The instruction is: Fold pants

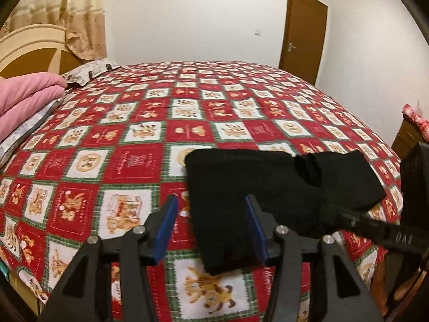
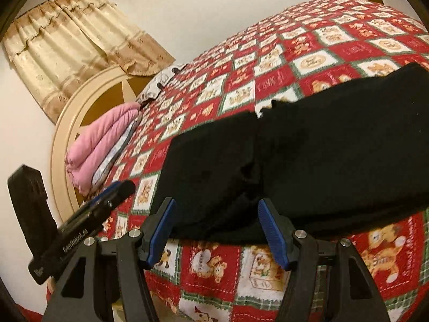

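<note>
Black pants (image 1: 268, 182) lie folded flat on a red, white and green teddy-bear bedspread (image 1: 134, 147), near the bed's front edge. My left gripper (image 1: 211, 201) is open over their near left corner, which lies between the blue pads (image 1: 167, 222) without being pressed. In the right wrist view the pants (image 2: 321, 147) fill the middle, and my right gripper (image 2: 217, 202) stands open astride their near edge. The left gripper (image 2: 107, 196) shows at the left of that view, and the right gripper's fingers (image 1: 375, 228) reach in from the right in the left wrist view.
A folded pink blanket (image 1: 26, 94) and a pillow (image 1: 88, 71) lie by the cream headboard (image 1: 26, 45) at the left. Beige curtains (image 1: 75, 8) hang behind it. A brown door (image 1: 303, 32) stands at the far right, and a wooden cabinet (image 1: 405, 136) beside the bed.
</note>
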